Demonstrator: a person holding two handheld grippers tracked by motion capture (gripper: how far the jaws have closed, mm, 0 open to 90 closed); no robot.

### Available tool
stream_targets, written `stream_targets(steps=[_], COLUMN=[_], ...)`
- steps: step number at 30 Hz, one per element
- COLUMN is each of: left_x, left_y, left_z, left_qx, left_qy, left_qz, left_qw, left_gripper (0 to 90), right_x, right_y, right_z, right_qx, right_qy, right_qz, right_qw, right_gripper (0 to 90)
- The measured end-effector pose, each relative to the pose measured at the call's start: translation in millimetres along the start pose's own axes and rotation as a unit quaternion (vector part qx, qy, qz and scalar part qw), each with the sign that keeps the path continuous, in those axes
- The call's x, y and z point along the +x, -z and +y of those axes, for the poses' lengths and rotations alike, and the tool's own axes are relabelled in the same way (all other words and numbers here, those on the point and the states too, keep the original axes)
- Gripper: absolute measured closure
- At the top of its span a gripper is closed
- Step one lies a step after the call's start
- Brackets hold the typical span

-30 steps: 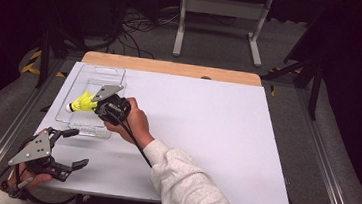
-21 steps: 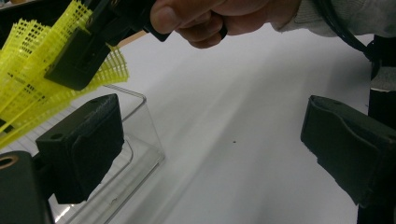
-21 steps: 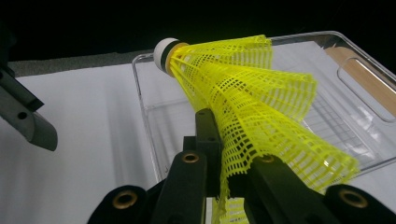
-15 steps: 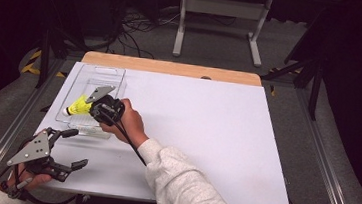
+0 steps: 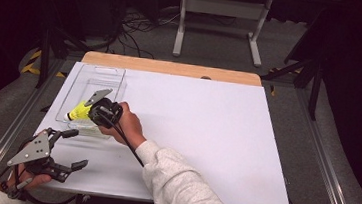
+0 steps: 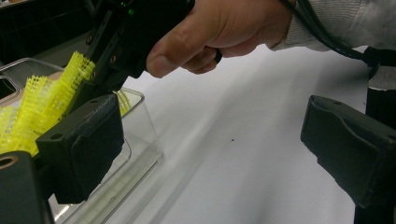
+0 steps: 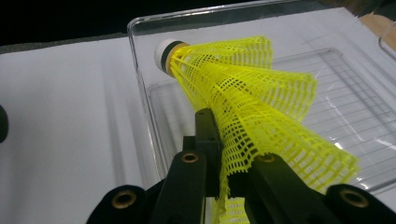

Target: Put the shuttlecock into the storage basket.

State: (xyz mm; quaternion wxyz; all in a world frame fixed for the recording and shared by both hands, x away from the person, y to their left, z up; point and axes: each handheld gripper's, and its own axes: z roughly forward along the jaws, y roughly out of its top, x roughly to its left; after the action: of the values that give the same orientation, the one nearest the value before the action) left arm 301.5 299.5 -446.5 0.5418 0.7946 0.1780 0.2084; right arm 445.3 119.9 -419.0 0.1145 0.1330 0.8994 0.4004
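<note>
The yellow mesh-skirted plastic shuttlecock (image 7: 261, 107) is pinched by its skirt between the clenched jaws of the right gripper (image 5: 98, 112), just above the clear plastic rectangular tray (image 5: 91, 76) at the far left of the white table (image 5: 206, 129). It should be lowered with its white cork tip kept inside the tray walls, and released only once it rests on the floor. The left gripper (image 5: 66, 149) is held spread and empty at the near left, well apart.
</note>
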Motion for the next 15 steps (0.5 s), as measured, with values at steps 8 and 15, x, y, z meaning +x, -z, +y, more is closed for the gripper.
stream_targets(steps=[8,15], left_x=[0.6,0.6], left_y=[-0.2,-0.2], left_z=[-0.1,-0.3], left_qx=[0.003,0.003], left_qy=[-0.007,-0.007], left_qz=[0.0,0.0], left_qw=[1.0,1.0], left_gripper=[6.8,6.8], right_x=[-0.3,-0.8], right_y=[-7.3,-8.8], right_z=[-6.3,-10.0], right_qx=[0.02,0.023], right_qy=[-0.015,-0.022], right_qz=[0.013,0.017], right_qw=[0.9996,0.9994], right_gripper=[87.2,84.8])
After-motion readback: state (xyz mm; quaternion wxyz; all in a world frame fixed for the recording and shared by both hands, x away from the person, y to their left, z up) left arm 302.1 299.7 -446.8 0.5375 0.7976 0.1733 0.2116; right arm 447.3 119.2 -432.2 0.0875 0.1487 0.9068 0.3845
